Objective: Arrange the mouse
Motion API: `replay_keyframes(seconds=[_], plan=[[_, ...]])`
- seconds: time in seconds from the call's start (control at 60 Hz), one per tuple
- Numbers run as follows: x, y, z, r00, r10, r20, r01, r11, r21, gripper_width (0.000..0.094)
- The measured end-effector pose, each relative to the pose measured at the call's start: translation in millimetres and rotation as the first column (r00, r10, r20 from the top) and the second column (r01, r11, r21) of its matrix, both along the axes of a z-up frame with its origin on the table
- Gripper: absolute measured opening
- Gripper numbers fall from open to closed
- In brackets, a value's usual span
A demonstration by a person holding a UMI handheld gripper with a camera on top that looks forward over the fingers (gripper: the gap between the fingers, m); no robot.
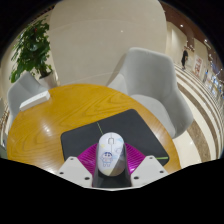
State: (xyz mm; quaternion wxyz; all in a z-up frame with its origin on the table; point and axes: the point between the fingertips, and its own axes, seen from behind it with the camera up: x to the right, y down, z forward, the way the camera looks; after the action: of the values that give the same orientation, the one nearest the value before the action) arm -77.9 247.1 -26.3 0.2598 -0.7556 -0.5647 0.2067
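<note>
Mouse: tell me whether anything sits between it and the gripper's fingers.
Nothing visible does. The mouse lies on the mat right between the gripper's fingers, with the pink pads at its sides. Whether the pads press on it cannot be told from this view.

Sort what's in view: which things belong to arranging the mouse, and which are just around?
Job: mouse with its cable, held between the gripper fingers; mat under it.
Around: table, chair behind it, second chair, plant.
</note>
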Motion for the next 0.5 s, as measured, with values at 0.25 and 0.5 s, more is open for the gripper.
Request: replay_keyframes(seconds=[0.25,0.5], plan=[[2.8,0.1,22.4,1.0,-0.003,-0.018,0.004,0.999,0.049,0.0851],[78.3,-106.7,124.6,0.996,0.075,-0.039,-0.072,0.995,0.076,0.0858]])
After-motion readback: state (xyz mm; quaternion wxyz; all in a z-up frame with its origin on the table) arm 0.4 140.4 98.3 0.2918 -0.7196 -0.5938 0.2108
